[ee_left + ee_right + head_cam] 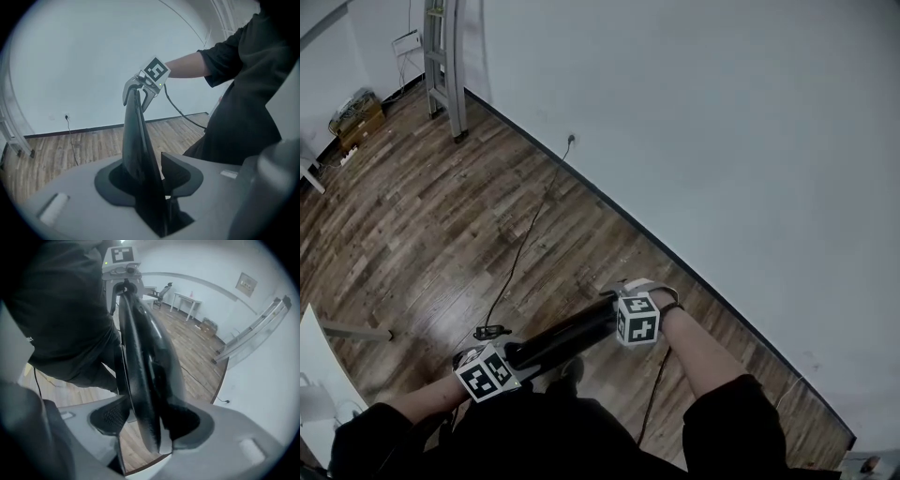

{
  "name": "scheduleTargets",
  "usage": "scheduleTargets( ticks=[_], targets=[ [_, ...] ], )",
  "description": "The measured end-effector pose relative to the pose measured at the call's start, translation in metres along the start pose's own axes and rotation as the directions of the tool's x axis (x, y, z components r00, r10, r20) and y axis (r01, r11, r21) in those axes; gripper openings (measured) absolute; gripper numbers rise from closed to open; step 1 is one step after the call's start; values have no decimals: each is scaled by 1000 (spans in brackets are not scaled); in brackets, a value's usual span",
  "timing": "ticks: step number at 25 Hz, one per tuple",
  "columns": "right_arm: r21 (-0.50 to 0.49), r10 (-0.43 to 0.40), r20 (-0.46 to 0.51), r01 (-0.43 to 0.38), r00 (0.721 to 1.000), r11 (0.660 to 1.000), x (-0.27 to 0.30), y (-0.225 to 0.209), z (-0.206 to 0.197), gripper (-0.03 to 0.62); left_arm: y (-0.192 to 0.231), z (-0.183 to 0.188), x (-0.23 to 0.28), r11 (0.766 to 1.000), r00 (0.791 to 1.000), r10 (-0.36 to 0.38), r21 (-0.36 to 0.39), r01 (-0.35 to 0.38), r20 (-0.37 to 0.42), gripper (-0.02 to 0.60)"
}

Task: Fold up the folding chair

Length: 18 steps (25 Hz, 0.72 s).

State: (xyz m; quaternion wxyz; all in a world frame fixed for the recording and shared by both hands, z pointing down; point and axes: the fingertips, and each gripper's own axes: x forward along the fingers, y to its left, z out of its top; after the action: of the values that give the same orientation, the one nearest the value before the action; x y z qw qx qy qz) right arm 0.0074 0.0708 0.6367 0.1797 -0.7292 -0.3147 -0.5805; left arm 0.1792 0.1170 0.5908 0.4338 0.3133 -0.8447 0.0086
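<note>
Black sleeves sit closest, bare forearms reaching to two grippers. The left gripper (502,366) and right gripper (623,309) each have their fingers (180,176) pinching the thin edge of the black chair (562,339), which is folded flat. Its long axis runs from lower left to upper right in the head view, with the right end nearer the white wall (722,141). Below is a wood-plank floor (441,234) with a cable (525,239). A ladder (445,56) leans far off.

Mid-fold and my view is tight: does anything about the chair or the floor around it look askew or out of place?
Nothing stands out. The folding chair looks folded flat between the left gripper and right gripper, both clamped on it. Only a cable trails across the floor from the wall socket.
</note>
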Motion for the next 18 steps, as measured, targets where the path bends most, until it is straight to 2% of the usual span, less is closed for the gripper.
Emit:
scheduleTargets(
  ticks=[2,6,8,18],
  targets=[
    [-27,-2,6,2,1000,1000,3,-5,0,243,2,-11,0,1000,1000,22,-7,-22,-19,160],
    [-64,45,-3,-45,999,997,7,-6,3,198,8,-25,-2,998,997,66,-17,-67,-36,140],
    [-79,66,-8,-66,998,995,7,-3,4,185,10,-26,-2,995,994,96,-9,-96,-43,81],
    [-116,119,-2,-119,993,986,2,9,1,153,4,-24,0,992,990,126,-8,-127,-55,61]
  ],
)
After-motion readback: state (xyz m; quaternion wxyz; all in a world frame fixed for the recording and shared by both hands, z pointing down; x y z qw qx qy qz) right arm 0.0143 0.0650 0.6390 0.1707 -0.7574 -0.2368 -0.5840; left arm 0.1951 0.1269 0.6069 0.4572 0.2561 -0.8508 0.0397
